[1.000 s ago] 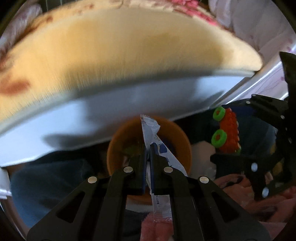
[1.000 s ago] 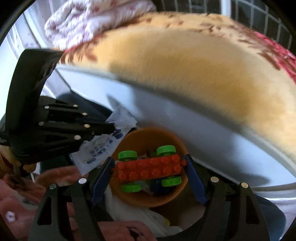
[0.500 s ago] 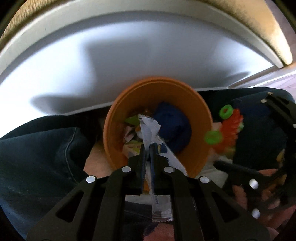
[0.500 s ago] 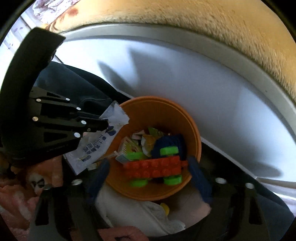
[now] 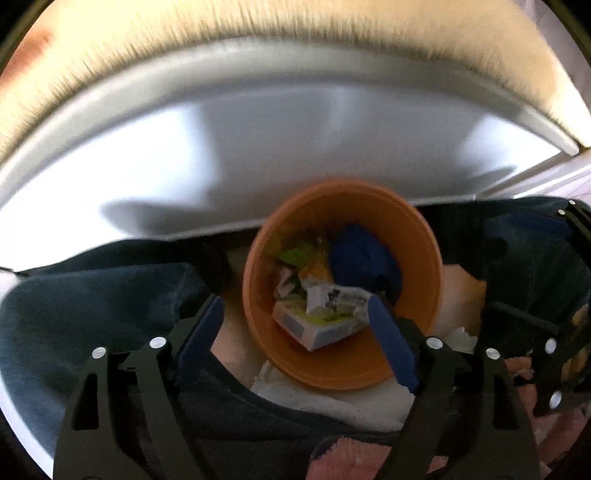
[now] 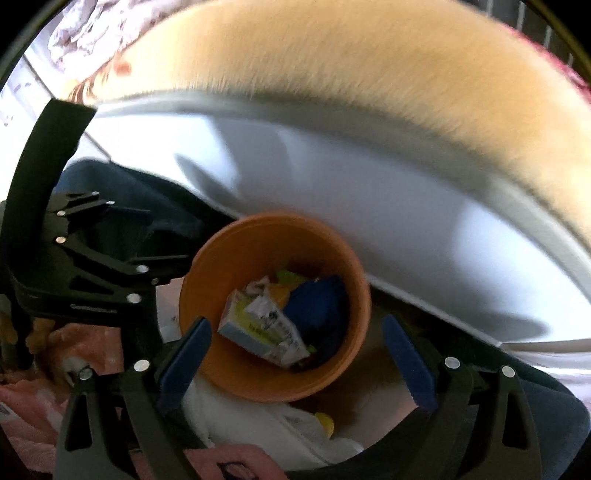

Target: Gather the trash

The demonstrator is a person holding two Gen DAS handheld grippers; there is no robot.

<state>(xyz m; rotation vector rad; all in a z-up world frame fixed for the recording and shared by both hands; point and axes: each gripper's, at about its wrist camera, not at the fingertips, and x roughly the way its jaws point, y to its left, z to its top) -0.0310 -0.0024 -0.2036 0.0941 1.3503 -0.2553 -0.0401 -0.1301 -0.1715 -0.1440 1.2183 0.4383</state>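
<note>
Everything sits around the orange bin (image 5: 424, 236), so that's my reference. Right behind it runs a long white panel (image 5: 258, 147) with a fuzzy tan blanket (image 5: 295, 33) draped along its top edge. Dark blue jeans (image 5: 92, 295) flank the bin on both sides, and something white and crumpled (image 6: 266, 421) lies just below it, with pink fabric (image 6: 33, 406) further toward the camera. Both views are a bit motion-blurred.

Inside the bin there's a pile of trash: a printed white wrapper (image 5: 332, 299) lying on top of a small box (image 5: 314, 328), a blue lump (image 5: 362, 254) toward the back, plus some green and yellow scraps.

The left gripper (image 5: 295, 325) hangs over the near rim with its jaws spread wide and nothing between them; the tip of its right pad looks to be at the wrapper's edge, can't tell if it's actually touching. The right gripper (image 6: 295, 350) is also spread wide and empty, its blue pads straddling the bin. From the right wrist view, the left gripper's black body is off to the left of the bin.
</note>
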